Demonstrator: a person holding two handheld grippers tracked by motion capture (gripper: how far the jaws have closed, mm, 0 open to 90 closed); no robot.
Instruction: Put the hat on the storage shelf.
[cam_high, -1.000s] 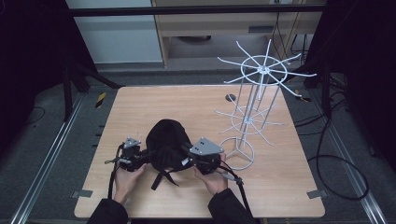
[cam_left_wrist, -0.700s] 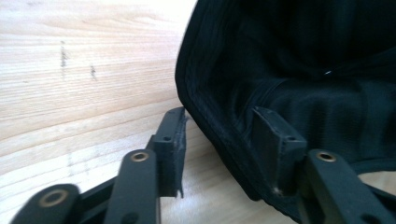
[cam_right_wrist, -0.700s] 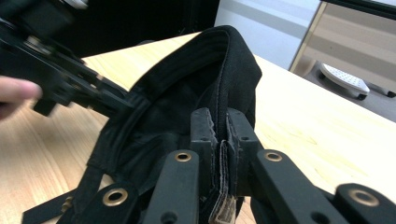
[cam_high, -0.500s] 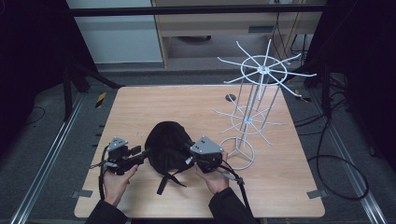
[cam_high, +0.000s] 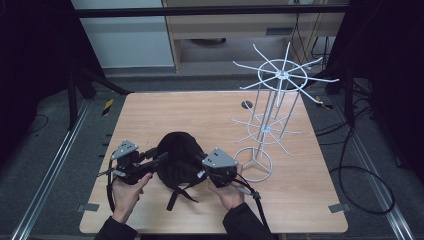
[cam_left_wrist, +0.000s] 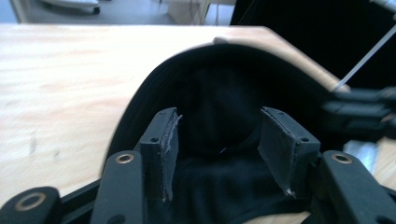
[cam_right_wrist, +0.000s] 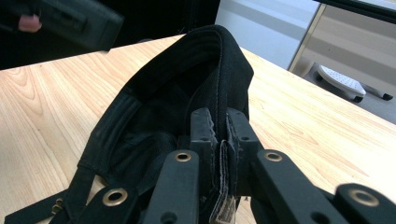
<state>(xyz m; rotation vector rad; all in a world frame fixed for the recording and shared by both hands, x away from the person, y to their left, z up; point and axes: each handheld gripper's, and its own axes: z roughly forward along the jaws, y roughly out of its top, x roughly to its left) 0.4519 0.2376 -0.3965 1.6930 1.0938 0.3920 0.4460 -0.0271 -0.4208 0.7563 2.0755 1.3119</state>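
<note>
Two grippers flank a black cap (cam_high: 179, 159) near the front of the wooden table (cam_high: 210, 115). The left gripper (cam_high: 156, 160) has its jaws spread wide, the cap's dark opening lying between and just beyond its pads (cam_left_wrist: 169, 140), which look clear of the fabric. The right gripper (cam_high: 201, 173) is clamped tight on the cap's rim, cloth and a small label pinched between its jaws. A strap (cam_high: 175, 196) trails from the cap toward the person. Both hands come up from the near edge, grippers angled inward. A white wire rack (cam_high: 267, 122) stands just right of the right gripper.
</note>
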